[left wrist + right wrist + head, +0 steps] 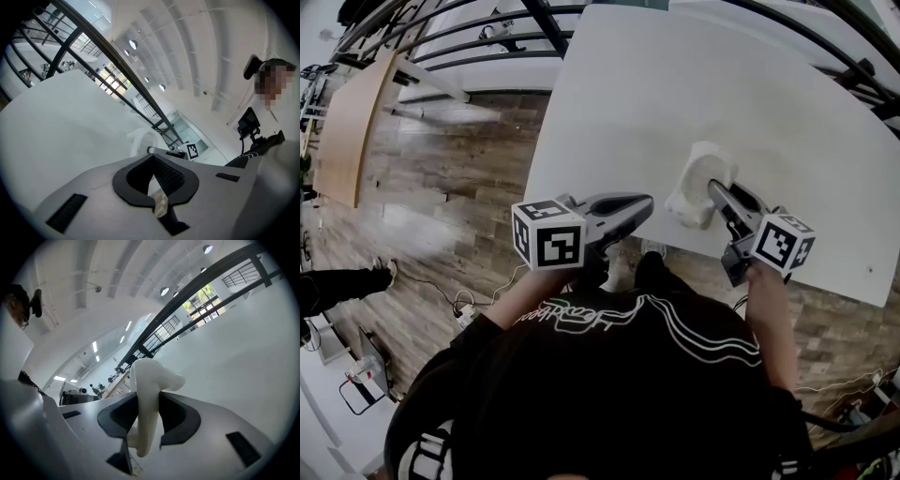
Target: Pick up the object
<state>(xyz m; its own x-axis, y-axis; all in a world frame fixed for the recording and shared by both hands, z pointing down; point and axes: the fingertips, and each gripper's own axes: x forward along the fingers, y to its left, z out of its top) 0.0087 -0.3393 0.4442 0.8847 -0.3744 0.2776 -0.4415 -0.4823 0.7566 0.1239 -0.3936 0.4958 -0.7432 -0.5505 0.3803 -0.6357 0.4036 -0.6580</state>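
The white cup (701, 178) is seen near the front edge of the white table (675, 84), on the person's right. Whether it is lifted off the table yet cannot be told. It looks hard and smooth, like china or stiff plastic, so it is judged to be light but slippery, and it could crack if it is dropped. Its thin wall is the best place to be held, with one finger inside and one outside. That is how it is held: the wall of the cup (145, 394) is pinched between the fingers of the right gripper (143, 444). The left gripper (645, 202) is kept off to the side, just off the table's front edge, well apart from the cup. Its fingers are closed together and nothing is held in them.
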